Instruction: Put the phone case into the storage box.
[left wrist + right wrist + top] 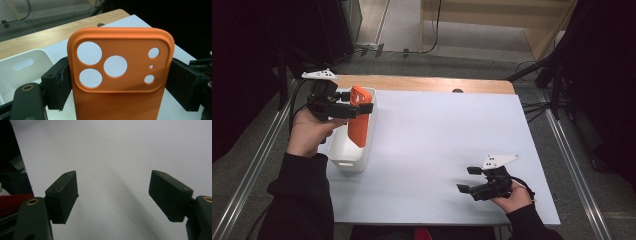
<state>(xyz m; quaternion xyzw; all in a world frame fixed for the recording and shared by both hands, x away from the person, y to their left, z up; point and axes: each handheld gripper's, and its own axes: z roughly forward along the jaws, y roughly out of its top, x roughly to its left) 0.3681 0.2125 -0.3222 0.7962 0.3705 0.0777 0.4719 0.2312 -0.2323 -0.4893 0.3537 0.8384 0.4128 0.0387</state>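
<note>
Orange case [358, 117] clamped in your left gripper [349, 107], hanging over the white bin [343, 152] at left; right gripper [472, 180] gapes, nothing held.

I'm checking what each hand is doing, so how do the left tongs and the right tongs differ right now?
The left tongs are shut on an orange phone case; the right tongs are open with nothing between them. The left tongs are raised over the white bin at the table's far left; the right tongs sit low over bare white table at the near right. Both have black jaws and a grey plate on top.
</note>
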